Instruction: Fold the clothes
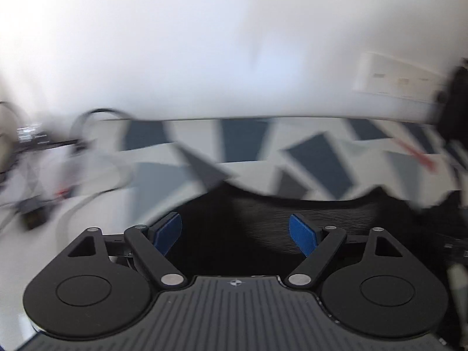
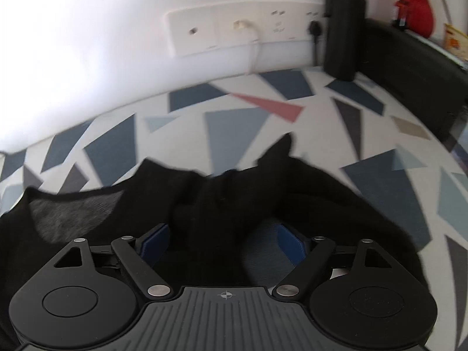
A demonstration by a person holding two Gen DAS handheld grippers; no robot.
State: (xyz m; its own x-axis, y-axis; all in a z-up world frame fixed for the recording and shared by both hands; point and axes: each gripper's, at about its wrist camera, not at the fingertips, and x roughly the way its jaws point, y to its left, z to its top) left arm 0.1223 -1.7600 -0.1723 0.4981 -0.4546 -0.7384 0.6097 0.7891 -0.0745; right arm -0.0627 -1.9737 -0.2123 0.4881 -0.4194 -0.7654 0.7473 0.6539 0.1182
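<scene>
— What are your fingers doing?

— My left gripper (image 1: pixel 235 234) is standing wide, blue pads apart, with the black garment (image 1: pixel 292 219) lying beyond and below them; nothing is being pinched. My right gripper (image 2: pixel 223 244) is gaping just as wide, a fold of that garment (image 2: pixel 210 204) bunching between the pads, yet they are not pressing on it.

— How is the cloth looking?

— Finely ribbed knit in the left view; in the right view, soft, crumpled into peaks, one thin patch showing grey. It is lying on the worktop (image 2: pixel 234 128), whose white cover is printed with blue, grey and red triangles.

— Is one view giving more?

— Only the right is showing, behind the garment, a white socket panel (image 2: pixel 234 29), a tall black bottle (image 2: pixel 345 29) and a red vase (image 2: pixel 418 11). The left, blurred, is showing cables (image 1: pixel 96 146) left of the garment.
</scene>
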